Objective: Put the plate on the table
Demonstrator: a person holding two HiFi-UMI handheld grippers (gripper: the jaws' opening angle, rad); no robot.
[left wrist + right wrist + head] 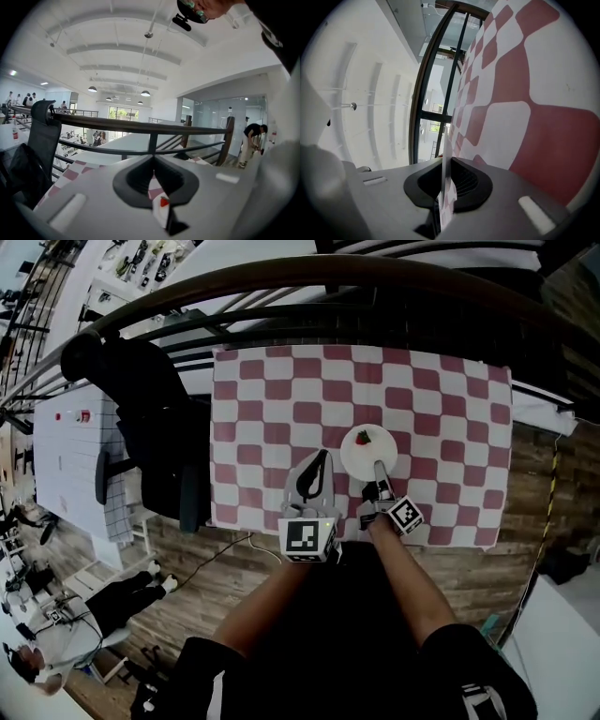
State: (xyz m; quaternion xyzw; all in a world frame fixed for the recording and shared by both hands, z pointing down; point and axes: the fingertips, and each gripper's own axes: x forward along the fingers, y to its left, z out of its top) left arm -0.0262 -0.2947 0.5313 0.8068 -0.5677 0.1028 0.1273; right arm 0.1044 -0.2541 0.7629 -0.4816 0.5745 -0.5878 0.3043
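Step in hand: set-down, plate over the counter, not released.

Right gripper [379, 472]: jaws nearly together, pinching the near rim of the plate [361, 457]; the right gripper view shows the thin white rim [444, 159] edge-on between the jaws, with the gripper rolled on its side so one jaw sits above the rim and one below.

Plate is over the front-right part of the counter [281, 399], on or just above the red-and-white check cloth [441, 418]; it looks level and parallel to the cloth; can't tell from these views whether the base is actually touching; a small red item, looks like a strawberry [363, 438], sits on its far side.

Left gripper [322, 457]: just beside the plate on its left, apart from it; jaws together at the tips, nothing held; its own view shows only cloth and a bit of the plate through the gap behind the tips.

Next move, my read: lower the last bit until the base sits flat; keep it level so the red item doesn't roll; then part the right jaws and pull straight back toward the near edge so the lower jaw clears the rim without dragging plate or cloth; the left gripper isn't needed.

Risk: plate is near the front edge; a snag on retract could tug it off.
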